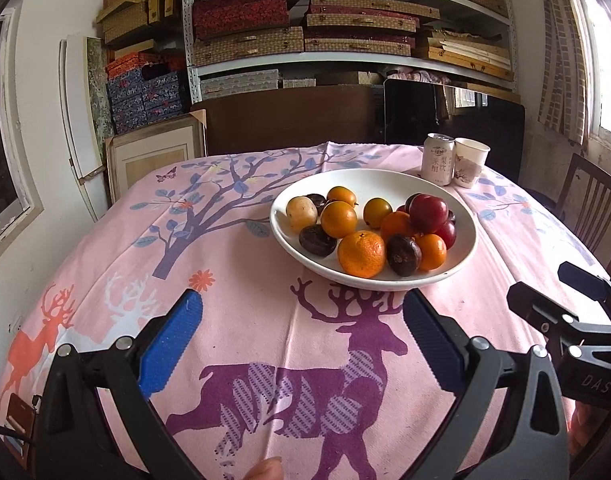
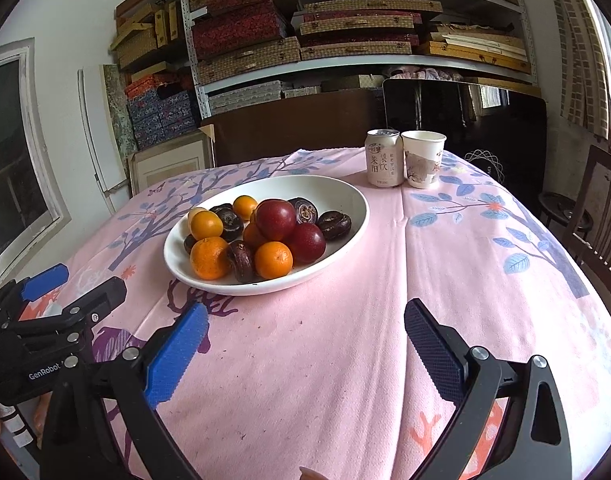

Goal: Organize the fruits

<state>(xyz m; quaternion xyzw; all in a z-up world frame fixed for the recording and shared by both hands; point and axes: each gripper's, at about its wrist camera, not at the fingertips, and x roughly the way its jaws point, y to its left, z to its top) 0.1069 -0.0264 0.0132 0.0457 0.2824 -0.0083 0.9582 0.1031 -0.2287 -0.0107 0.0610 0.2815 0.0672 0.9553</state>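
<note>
A white bowl stands mid-table and also shows in the right wrist view. It holds several fruits: orange tangerines, red plums, dark wrinkled passion fruits and a pale yellow fruit. My left gripper is open and empty, just short of the bowl's near rim. My right gripper is open and empty, in front of the bowl and to its right. Each gripper shows at the other view's edge.
A pink tablecloth with deer and tree prints covers the table. A drink can and a paper cup stand behind the bowl. A wooden chair is at the right. Shelves of boxes fill the back wall.
</note>
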